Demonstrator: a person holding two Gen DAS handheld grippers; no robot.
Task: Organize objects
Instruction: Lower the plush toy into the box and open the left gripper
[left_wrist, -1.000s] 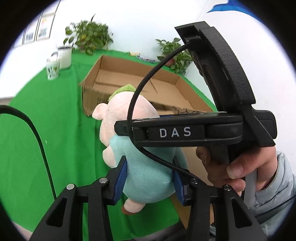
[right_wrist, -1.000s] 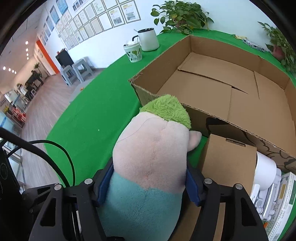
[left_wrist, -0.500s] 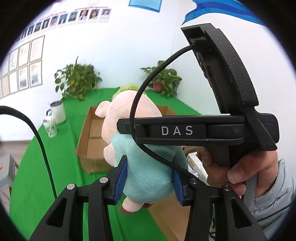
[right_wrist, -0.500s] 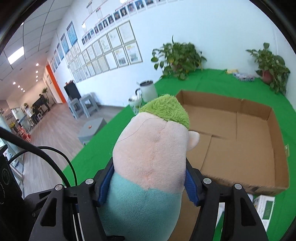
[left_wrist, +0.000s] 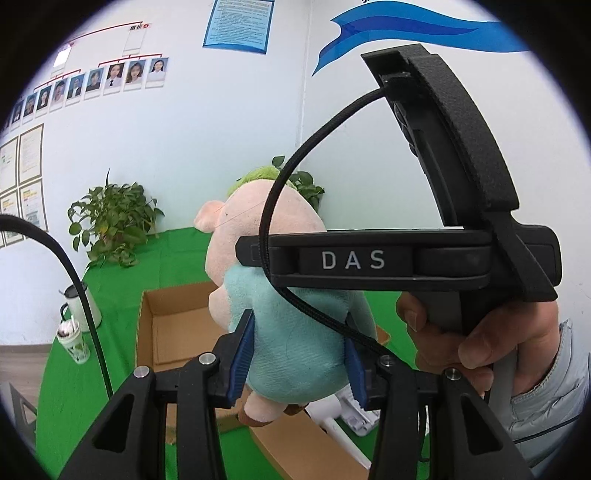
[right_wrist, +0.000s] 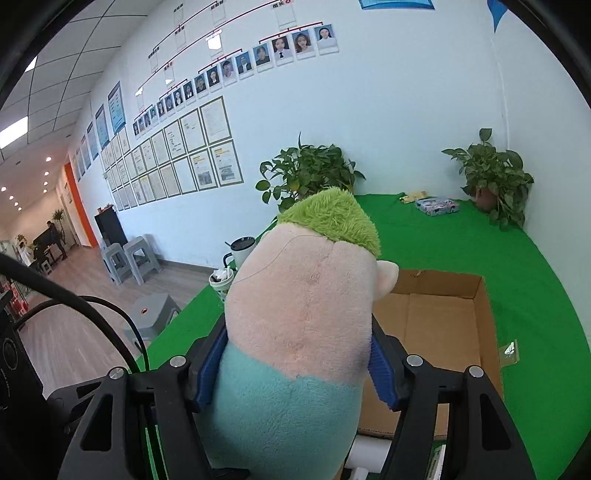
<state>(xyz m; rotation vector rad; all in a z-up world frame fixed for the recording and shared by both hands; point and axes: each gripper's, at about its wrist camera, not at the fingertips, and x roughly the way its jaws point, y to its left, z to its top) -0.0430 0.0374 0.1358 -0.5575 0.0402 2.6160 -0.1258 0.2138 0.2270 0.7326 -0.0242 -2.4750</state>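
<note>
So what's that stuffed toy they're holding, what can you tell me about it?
The plush toy is a soft, pig-like doll: peach-pink head with a small ear on each side, a tuft of green fuzz on top, and a light teal body with a pink foot showing underneath. It is held upright in the air, seen from behind, above the open cardboard box. Both the left tongs and the right tongs pinch its teal body between blue pads.

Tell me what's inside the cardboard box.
The cardboard box shows only bare flaps on its floor; nothing lies in the visible part. The plush pig, held above in both grippers, covers its near-left corner.
</note>
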